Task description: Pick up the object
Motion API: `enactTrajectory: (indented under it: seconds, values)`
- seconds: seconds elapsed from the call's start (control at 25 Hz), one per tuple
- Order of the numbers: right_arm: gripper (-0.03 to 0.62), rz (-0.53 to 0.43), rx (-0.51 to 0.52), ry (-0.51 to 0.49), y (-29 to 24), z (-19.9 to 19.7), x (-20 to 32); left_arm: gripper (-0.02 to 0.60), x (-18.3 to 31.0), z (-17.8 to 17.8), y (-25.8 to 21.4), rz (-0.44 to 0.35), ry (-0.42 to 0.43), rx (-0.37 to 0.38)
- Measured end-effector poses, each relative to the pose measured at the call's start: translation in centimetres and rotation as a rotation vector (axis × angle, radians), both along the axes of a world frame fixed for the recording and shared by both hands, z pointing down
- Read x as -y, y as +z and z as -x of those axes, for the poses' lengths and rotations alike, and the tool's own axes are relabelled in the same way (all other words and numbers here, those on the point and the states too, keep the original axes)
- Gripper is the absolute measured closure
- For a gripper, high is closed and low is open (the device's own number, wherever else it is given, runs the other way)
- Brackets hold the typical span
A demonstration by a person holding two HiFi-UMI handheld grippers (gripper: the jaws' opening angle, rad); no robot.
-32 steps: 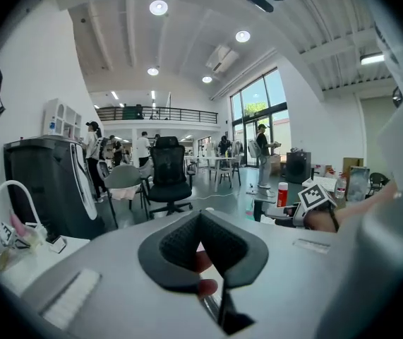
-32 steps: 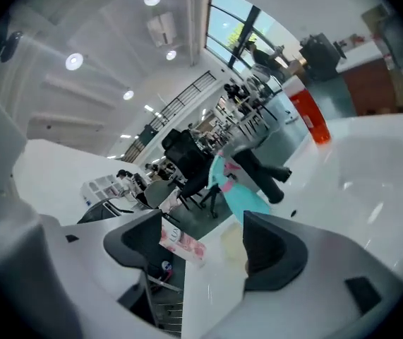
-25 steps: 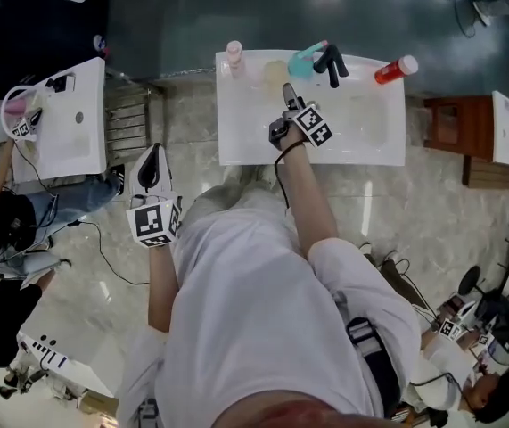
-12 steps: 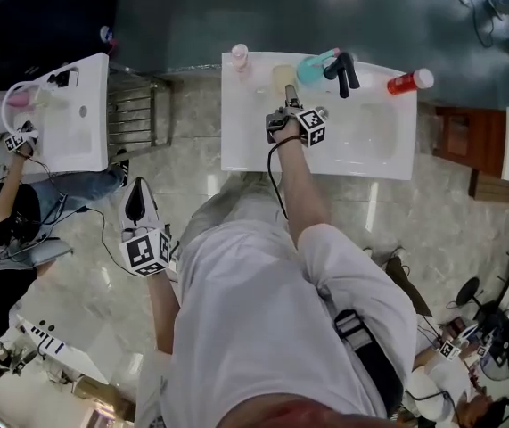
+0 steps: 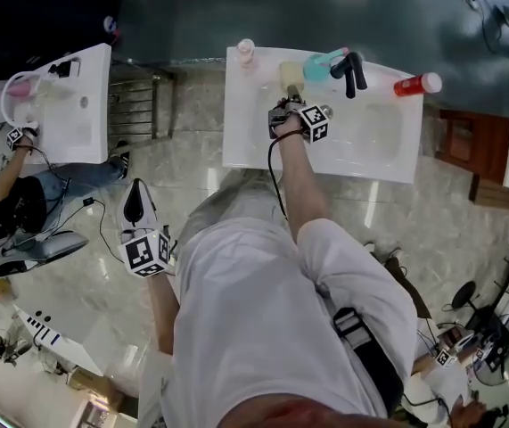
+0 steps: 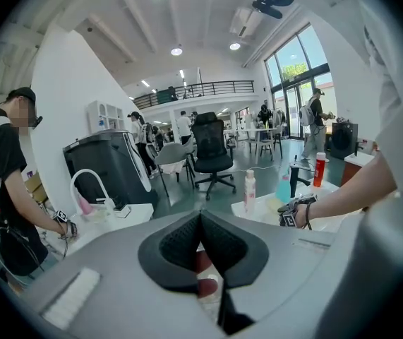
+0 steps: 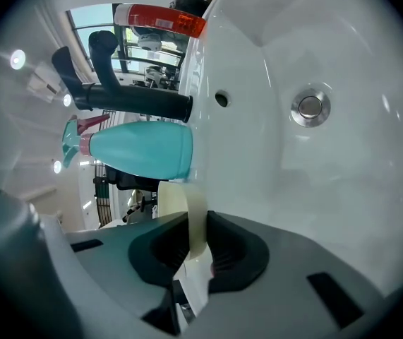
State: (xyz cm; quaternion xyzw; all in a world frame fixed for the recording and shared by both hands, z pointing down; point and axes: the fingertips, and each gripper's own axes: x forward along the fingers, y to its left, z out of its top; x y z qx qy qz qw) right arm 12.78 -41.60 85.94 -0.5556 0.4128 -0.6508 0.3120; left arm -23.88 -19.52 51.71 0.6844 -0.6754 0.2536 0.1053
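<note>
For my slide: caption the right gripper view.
Right gripper, jaws just closed, grips the pale yellow object beside the teal spray bottle.

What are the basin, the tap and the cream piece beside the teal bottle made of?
Basin: glossy white, likely glazed ceramic; it shows sharp light reflections. Tap: matt black, probably coated metal; hardly any glare. Cream piece: thin, smooth, faintly translucent at the edge, perhaps soap or plastic; unclear.

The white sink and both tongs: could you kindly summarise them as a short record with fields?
Setting: white sink
Right tongs: have just been closing; pads now press the pale yellow object
Left tongs: shut, nothing between them, over the floor apart from the sink
Rim items: teal spray bottle, red bottle, black faucet
</note>
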Motion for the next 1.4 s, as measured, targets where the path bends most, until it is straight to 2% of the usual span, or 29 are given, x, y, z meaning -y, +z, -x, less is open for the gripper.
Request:
enactTrajectory:
  seconds: [0.24, 0.68, 1.08, 1.4]
  values:
    - [0.539, -0.038, -0.024, -0.017, -1.5, -0.6, -0.6, 0.581, 0.4, 0.1, -0.2, -0.018, 0.018, -0.015]
    - [0.539, -0.221, -0.104, -0.168, -9.9, 1.4, -1.4, 0.581, 3.4, -1.3, -0.8, -0.09, 0.131, -0.075]
    - [0.539, -0.398, -0.303, -0.37, -19.6, 4.7, -4.4, 0.581, 6.3, -3.5, -1.5, -0.147, 0.269, -0.157]
    - [0.539, -0.546, -0.484, -0.431, -27.6, 4.6, -6.9, 0.581, 9.3, -5.8, -1.5, -0.177, 0.367, -0.217]
